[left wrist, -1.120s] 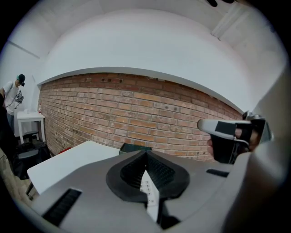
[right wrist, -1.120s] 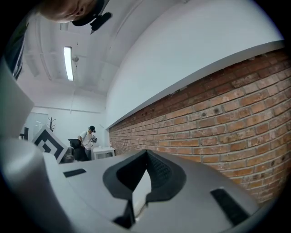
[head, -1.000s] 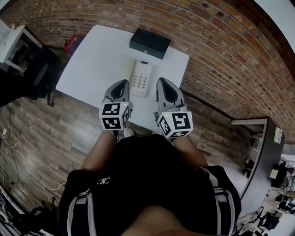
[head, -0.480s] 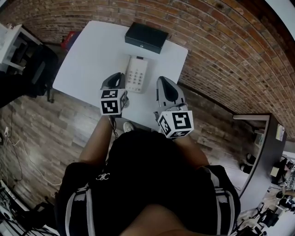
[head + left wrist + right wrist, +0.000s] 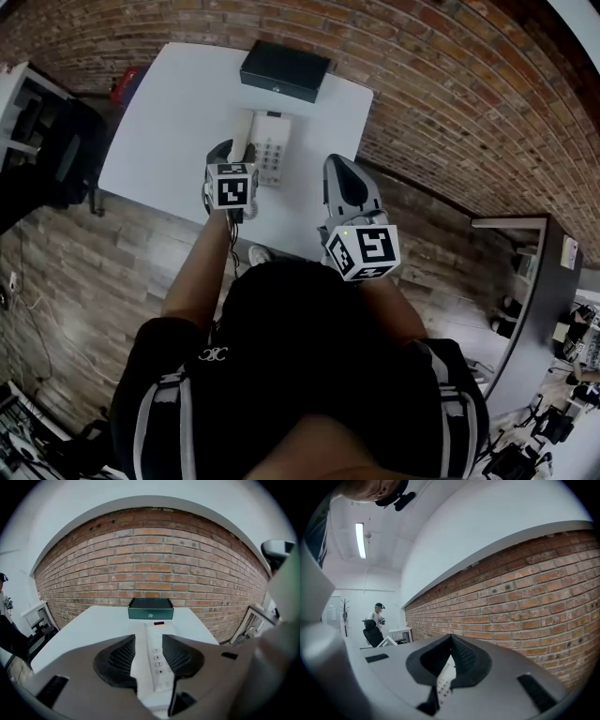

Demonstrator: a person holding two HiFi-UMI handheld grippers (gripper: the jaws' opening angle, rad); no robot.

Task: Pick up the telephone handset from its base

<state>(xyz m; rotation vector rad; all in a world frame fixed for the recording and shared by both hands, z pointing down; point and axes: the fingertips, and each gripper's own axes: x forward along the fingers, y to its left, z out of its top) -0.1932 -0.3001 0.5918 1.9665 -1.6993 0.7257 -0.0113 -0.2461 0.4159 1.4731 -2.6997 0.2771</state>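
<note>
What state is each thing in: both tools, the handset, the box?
Left tool: open, jaws either side of the handset.
Right tool: shut, empty.
Handset: lying on the phone base, not gripped.
Box: closed, at the table's far edge.

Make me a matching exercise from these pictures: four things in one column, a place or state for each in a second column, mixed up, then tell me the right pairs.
Things
1. box
2. left gripper
3. right gripper
4. handset

Places and states
A. jaws together, empty
B. dark, at the far edge of the table
C. white, left of the keypad
D. jaws apart, one on each side of the handset

Pairs: 1-B, 2-D, 3-A, 4-C
</note>
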